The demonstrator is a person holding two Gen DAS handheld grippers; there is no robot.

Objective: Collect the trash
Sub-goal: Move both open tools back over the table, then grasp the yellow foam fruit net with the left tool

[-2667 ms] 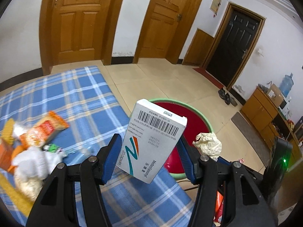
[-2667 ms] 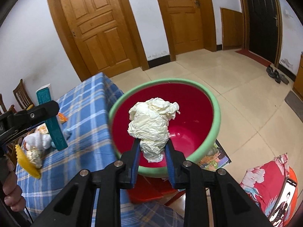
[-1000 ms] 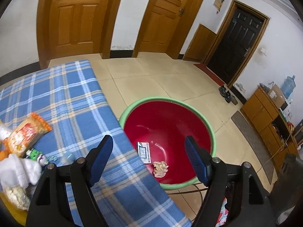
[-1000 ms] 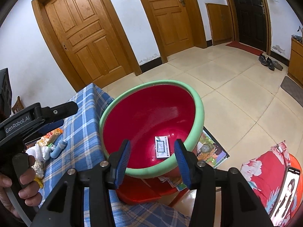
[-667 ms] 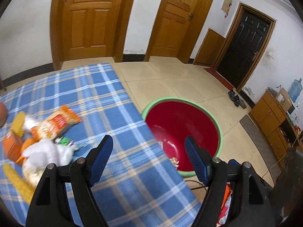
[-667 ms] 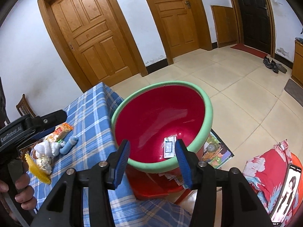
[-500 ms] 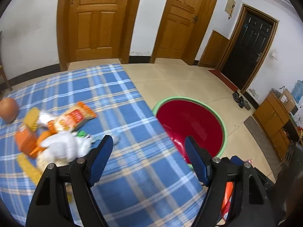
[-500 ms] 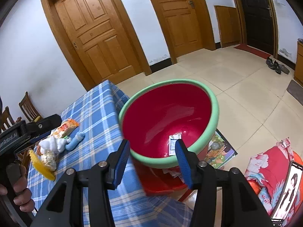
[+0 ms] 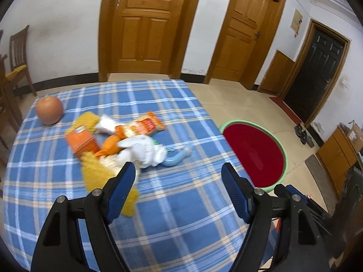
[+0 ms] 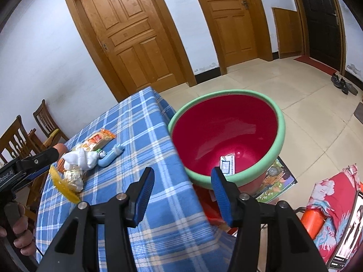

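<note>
Left wrist view: our left hand-held gripper [image 9: 178, 181], released and empty, faces the trash pile [image 9: 127, 145] just ahead-left; our right hand-held gripper [image 10: 181, 192], also released, sits farther off.

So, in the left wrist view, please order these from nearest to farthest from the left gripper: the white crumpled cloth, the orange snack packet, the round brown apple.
Measured from the left gripper:
1. White crumpled cloth, just ahead of the left fingertip.
2. Orange snack packet, behind the cloth, mid-table.
3. Round brown apple, far left corner of the blue checked tablecloth.
</note>
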